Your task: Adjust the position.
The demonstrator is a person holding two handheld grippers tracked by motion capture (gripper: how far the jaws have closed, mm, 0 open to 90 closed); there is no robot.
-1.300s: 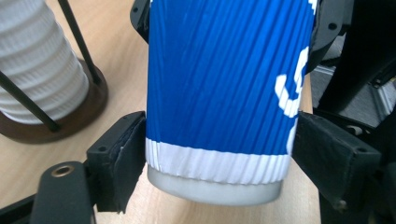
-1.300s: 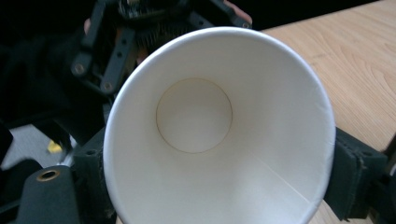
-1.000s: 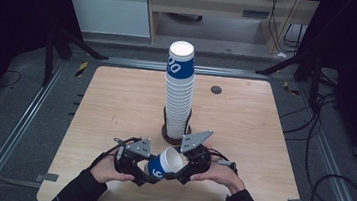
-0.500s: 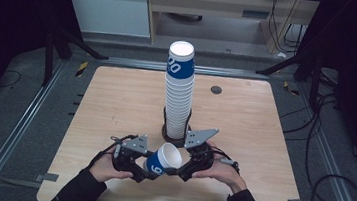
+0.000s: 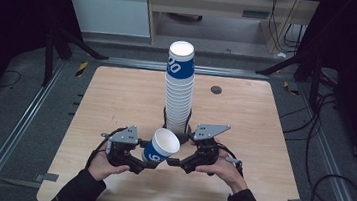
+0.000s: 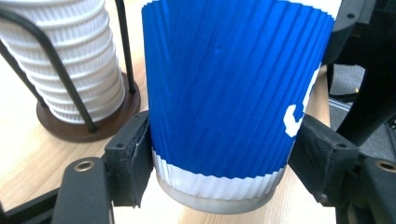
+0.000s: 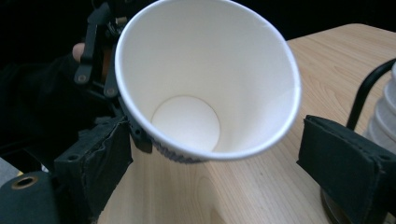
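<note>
Your left claw (image 5: 145, 164) is clenched on the blue paper cup (image 5: 160, 147), gripping it low on its ribbed wall, just above the white band at its base; in the left gripper view both pads press against the cup's (image 6: 233, 98) sides. You hold the cup tilted, its open white mouth turned up and toward your right hand, lifted off the tabletop (image 5: 116, 99) near the front edge, between your two hands.

Your right claw (image 5: 174, 161) is released. Its jaws have just been opening and then eased in a little, and in the right gripper view they stand on either side of the cup's rim (image 7: 205, 84) with a clear gap on the right side; on the left side the pad sits close below the rim, and you cannot tell whether it touches. The cup's white inside and round bottom face that camera.

Just behind the cup, near the middle of the tabletop, stands the tall stack of cups (image 5: 178, 90), upright in its dark wire holder (image 6: 84, 112) on a round brown base.
</note>
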